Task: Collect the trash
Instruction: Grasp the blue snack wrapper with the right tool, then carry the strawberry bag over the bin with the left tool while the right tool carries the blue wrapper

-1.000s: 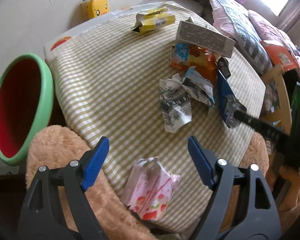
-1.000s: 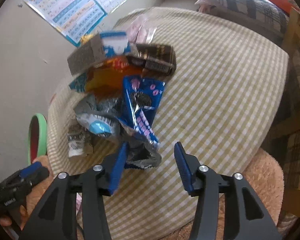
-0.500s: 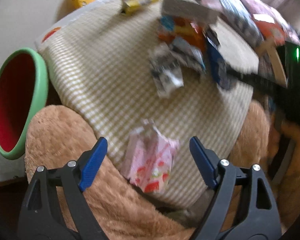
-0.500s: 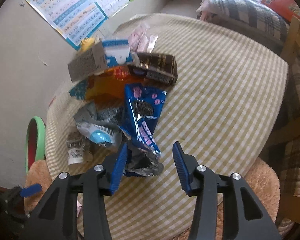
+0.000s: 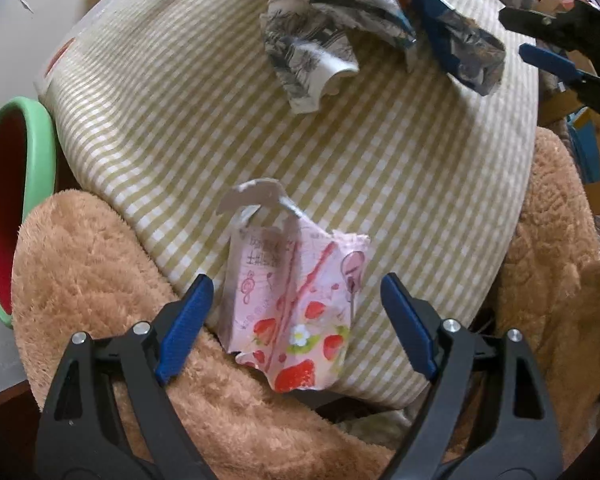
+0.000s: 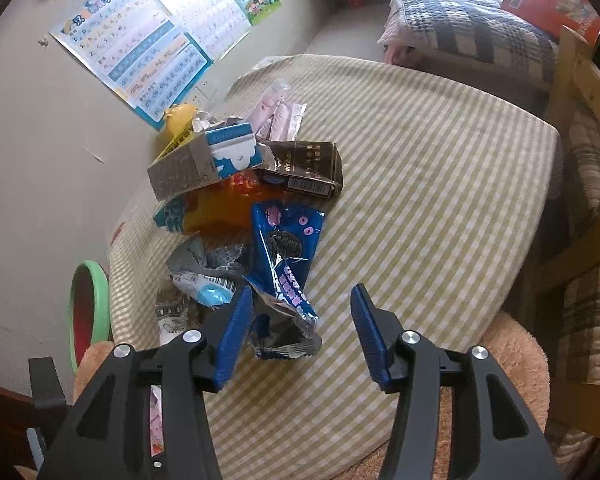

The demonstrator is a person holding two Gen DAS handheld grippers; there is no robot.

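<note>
Between my left gripper's point(image 5: 296, 312) wide, closing jaws lay the pink strawberry carton point(image 5: 292, 304), untouched, while my right gripper point(image 6: 300, 332) was opening around the blue wrapper's point(image 6: 286, 248) crumpled end.

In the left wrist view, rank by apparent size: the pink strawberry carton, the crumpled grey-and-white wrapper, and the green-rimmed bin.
1. pink strawberry carton, though it lies nearest the camera, which inflates it.
2. crumpled grey-and-white wrapper.
3. green-rimmed bin, but the frame edge cuts it off, so its rank is unsure.
</note>
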